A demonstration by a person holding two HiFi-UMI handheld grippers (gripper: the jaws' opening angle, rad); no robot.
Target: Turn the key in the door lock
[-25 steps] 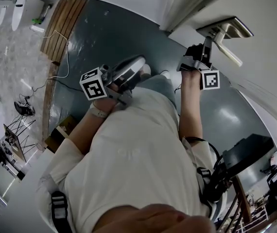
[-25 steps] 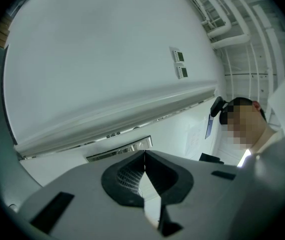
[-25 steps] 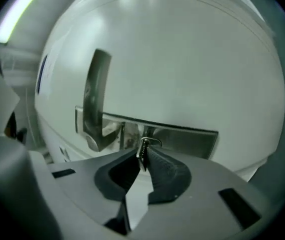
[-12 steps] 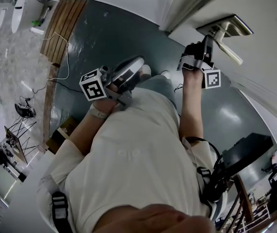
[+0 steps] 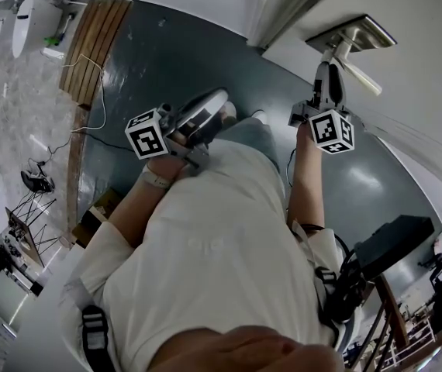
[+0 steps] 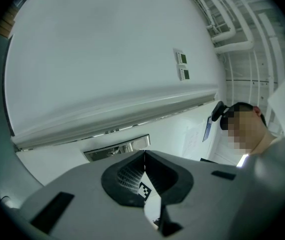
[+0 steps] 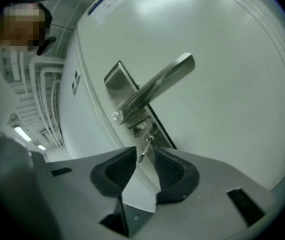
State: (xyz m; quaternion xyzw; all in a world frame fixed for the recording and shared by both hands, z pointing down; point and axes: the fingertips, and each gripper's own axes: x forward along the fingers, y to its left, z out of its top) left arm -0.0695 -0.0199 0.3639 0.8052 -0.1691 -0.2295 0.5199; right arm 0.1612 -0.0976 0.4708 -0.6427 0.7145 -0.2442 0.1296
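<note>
The small silver metal key [image 7: 147, 142] sits in the lock of the white door [image 7: 222, 59], just under the brushed-steel lever handle [image 7: 157, 86] and at the lower end of the handle's long steel back plate [image 7: 117, 79]. Its free end hangs down into the gap at the tips of the right gripper [image 7: 144, 155]. That gripper's dark ribbed pads [image 7: 175, 174] stand a little apart, one on each side of the key. No clamping on the key can be seen, and it is not clear whether either pad touches it. The lever juts out above and to the right of the jaws, close over them but not between them and the key. In the head view the right forearm [image 5: 302, 177] is stretched forward to the door with the gripper pointing at the plate, its marker cube [image 5: 331, 130] turned towards the camera. The left gripper [image 6: 145, 152] is held well away from the lock, in front of the person's white shirt [image 5: 205, 254] and over the dark grey-blue floor [image 5: 167, 45], with the left arm bent. Its jaws meet at the tips with nothing between them. Beyond them, its own view shows a narrow metal plate [image 6: 110, 154] set in a white surface. A strip of wooden boards [image 5: 97, 37] lies on the floor far to the left.
</note>
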